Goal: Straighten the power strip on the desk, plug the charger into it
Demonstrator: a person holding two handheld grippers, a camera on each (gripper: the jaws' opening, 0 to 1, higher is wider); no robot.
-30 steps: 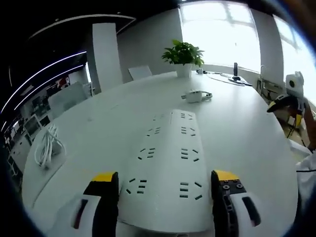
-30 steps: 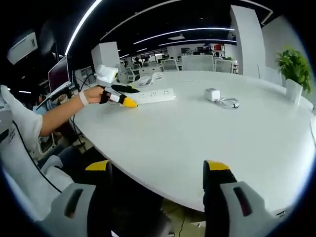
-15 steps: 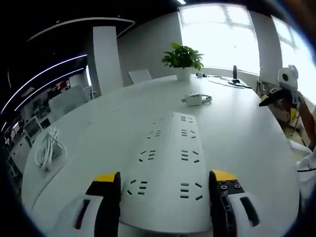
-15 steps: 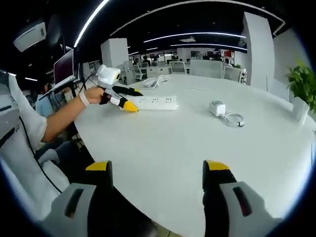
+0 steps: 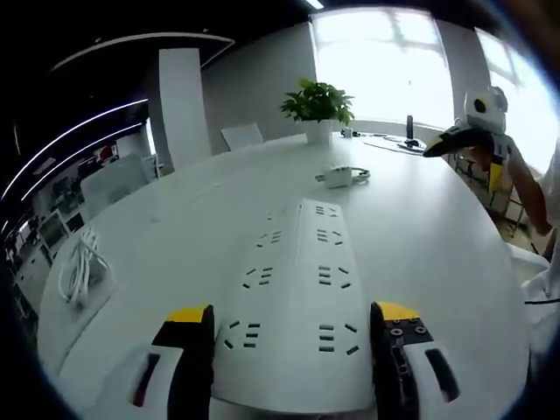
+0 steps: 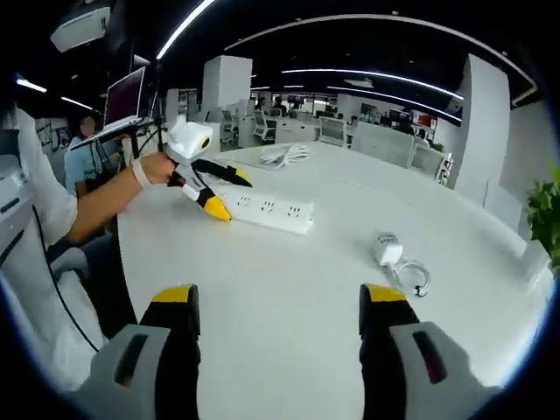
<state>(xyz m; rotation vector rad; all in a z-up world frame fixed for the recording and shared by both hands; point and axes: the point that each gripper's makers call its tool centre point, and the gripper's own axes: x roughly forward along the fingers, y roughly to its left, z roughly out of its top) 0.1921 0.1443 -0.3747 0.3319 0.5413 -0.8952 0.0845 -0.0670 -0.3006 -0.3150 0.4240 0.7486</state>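
Observation:
A long white power strip [image 5: 302,280] lies on the white table [image 5: 420,254]. Its near end sits between the jaws of my left gripper [image 5: 290,328], which stands open around it. Seen from the right gripper view, the left gripper [image 6: 210,191] straddles the end of the power strip [image 6: 271,210]. The white charger [image 5: 339,176] with its coiled cord rests beyond the strip's far end. In the right gripper view the charger [image 6: 388,250] lies right of the strip. My right gripper [image 6: 276,306] hangs open over the table with nothing in it. The right gripper [image 5: 462,162] also enters the left gripper view from the right.
A potted plant [image 5: 317,101] stands at the far side of the table. A bundle of white cable [image 5: 79,267] lies at the left; it is also in the right gripper view [image 6: 284,155]. A person's forearm [image 6: 96,197] reaches in from the left. Office desks and chairs are beyond.
My right gripper has risen and moved in over the table toward the charger and strip. The left gripper stays around the strip's end, almost unmoved.

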